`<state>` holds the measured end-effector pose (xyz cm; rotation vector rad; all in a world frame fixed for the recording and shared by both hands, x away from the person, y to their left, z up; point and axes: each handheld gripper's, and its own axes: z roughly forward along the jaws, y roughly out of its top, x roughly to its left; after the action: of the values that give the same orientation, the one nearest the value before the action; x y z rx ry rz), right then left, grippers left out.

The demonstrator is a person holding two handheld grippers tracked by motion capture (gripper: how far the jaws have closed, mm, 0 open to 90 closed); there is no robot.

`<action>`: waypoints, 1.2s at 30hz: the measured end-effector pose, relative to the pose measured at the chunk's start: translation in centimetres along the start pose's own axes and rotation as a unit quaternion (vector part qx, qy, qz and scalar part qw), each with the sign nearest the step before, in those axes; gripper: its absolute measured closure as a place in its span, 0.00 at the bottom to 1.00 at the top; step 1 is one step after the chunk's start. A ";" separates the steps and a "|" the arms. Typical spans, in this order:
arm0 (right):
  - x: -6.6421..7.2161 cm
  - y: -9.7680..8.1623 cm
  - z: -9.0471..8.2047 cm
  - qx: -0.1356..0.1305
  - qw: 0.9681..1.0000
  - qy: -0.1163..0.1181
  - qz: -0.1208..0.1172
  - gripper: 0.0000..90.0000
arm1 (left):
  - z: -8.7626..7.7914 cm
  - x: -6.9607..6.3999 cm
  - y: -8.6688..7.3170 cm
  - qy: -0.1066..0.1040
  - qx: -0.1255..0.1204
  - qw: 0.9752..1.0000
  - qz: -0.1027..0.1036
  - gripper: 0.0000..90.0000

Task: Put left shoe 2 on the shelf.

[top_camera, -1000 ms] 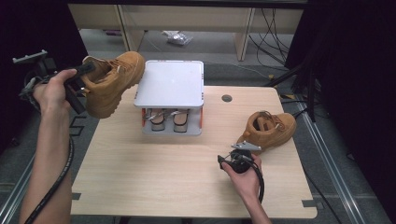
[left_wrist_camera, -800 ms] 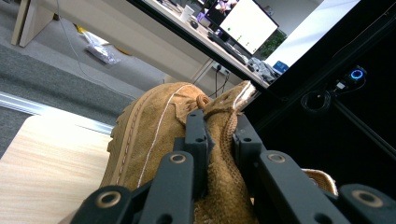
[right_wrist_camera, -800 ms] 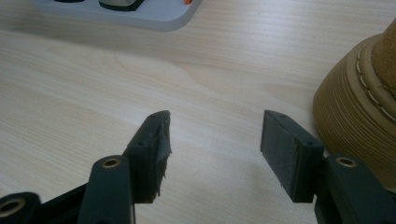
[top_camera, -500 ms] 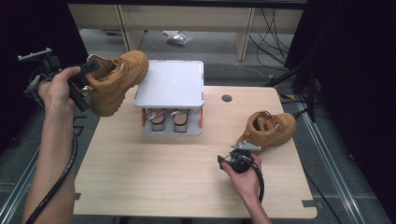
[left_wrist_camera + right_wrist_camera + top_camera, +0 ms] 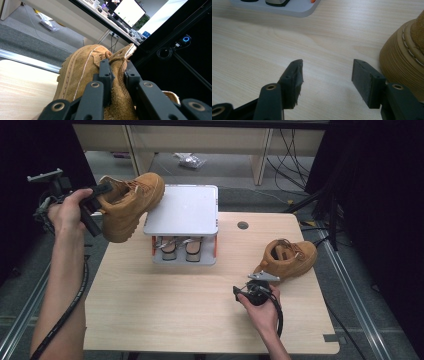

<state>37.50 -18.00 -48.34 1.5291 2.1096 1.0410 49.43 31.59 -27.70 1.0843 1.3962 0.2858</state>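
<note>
One tan suede lace-up boot [image 5: 131, 206] is held in the air by its collar, clamped in the left gripper [image 5: 117, 75], beside the grey two-level shoe rack [image 5: 184, 211]. The second tan boot [image 5: 289, 258] waits on the wooden table [image 5: 165, 310]; the right gripper [image 5: 326, 72] rests near it with its jaws apart, nothing between them. Probably half of the placing is left.

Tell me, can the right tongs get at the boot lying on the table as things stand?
Probably yes. The right tongs stand open and empty, the boot lies close beside them, and only bare table lies between. The left tongs hold the other boot far off.

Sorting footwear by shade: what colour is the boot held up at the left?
Tan suede boot, clearest in the high view.
</note>
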 end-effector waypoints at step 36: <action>0.3 -0.2 0.1 0.006 1.000 0.003 0.018 0.48 | 3.2 -2.2 -0.2 -0.003 0.016 1.000 0.006 0.89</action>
<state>37.29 -17.71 -48.51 1.5768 2.1028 1.0486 51.64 28.50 -27.07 1.1203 1.3938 0.2701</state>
